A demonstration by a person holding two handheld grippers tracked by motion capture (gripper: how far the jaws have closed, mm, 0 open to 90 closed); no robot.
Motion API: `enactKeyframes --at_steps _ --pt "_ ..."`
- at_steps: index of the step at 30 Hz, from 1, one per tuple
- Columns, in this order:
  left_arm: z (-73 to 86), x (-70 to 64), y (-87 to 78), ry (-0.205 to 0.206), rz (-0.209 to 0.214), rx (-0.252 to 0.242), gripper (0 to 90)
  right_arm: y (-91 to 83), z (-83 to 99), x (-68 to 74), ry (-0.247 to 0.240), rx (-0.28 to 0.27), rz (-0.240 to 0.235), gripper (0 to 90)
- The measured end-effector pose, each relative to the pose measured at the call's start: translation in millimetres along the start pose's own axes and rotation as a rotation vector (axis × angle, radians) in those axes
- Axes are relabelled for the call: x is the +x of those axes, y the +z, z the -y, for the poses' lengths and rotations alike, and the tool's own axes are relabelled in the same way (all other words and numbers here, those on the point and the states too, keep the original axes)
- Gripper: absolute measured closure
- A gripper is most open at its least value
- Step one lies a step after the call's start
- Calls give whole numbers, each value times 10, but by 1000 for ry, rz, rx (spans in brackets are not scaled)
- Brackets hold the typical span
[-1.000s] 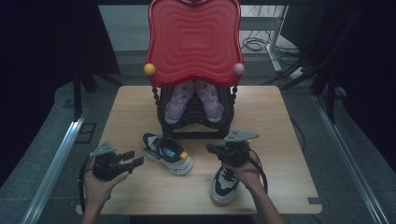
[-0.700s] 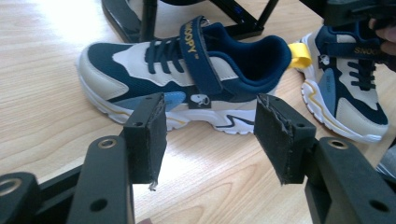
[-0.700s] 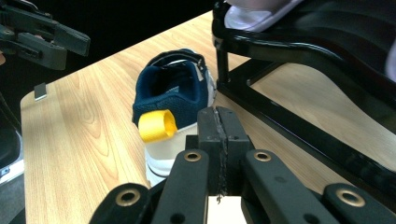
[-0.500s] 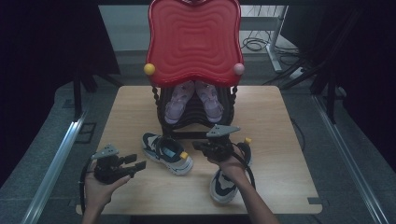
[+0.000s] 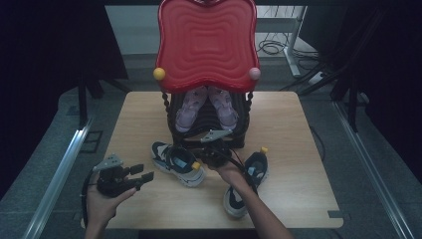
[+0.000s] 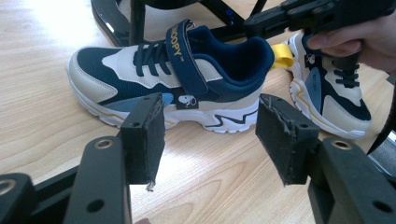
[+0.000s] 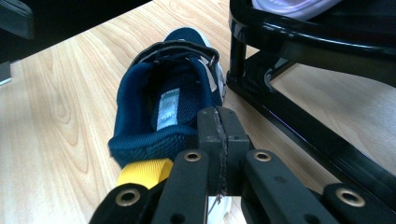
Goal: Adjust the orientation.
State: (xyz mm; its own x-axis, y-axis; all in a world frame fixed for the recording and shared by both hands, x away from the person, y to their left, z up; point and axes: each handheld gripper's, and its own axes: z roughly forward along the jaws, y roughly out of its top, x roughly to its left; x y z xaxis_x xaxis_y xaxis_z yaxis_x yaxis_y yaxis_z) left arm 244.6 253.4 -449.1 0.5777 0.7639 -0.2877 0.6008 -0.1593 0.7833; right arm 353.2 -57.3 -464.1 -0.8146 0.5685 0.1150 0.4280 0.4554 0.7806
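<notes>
The pink pair [image 5: 206, 107] already sat on the black shoe rack [image 5: 239, 137], while both navy-and-cream sneakers were on the desk [image 5: 308, 194], so by my reading the job of racking them was about half done. The right claw [image 5: 215, 158] was pressed shut at the heel collar of the left sneaker [image 5: 178, 163], beside its yellow pull tab [image 7: 144, 172]; whether fabric was actually pinched between the pads, I could not tell. That shoe lay just in front of the rack, upright on its sole, long axis running across the desk, toe toward the far left, heel toward the middle. The left claw [image 5: 142, 178] hovered open, apart from it. The other sneaker [image 5: 246, 184] lay to the right, heel away from the person, untouched.
</notes>
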Motion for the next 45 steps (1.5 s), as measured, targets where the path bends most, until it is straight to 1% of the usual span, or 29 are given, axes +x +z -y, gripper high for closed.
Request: enactKeyframes --at_steps 5,7,10,13,17,21,28,31,33,38,45 --pt "5 19 -4 -9 -4 0 420 91 -8 -4 -2 16 22 900" --pt "5 16 -4 -6 -5 2 423 120 -10 -14 -3 25 28 900" --pt "3 4 -1 0 -4 4 424 167 6 -23 -10 53 42 900" --pt "3 -2 0 2 -2 7 424 177 25 -3 -13 69 46 900" --pt "5 0 7 -2 -1 8 423 163 32 63 -36 82 29 900" --pt "6 4 8 -4 -2 11 422 165 36 169 -76 85 18 900" --pt "9 14 4 -7 -4 11 418 211 30 358 -116 96 -44 900" --pt "10 18 1 -8 -5 10 417 227 22 438 -130 95 -65 900" --pt "10 19 -5 -8 -8 12 417 233 15 490 -143 90 -68 900" --pt "7 19 -19 -8 -12 7 416 255 0 577 -160 88 -89 900" --pt "5 35 -54 -11 -16 1 414 303 -12 657 -159 85 -124 900"
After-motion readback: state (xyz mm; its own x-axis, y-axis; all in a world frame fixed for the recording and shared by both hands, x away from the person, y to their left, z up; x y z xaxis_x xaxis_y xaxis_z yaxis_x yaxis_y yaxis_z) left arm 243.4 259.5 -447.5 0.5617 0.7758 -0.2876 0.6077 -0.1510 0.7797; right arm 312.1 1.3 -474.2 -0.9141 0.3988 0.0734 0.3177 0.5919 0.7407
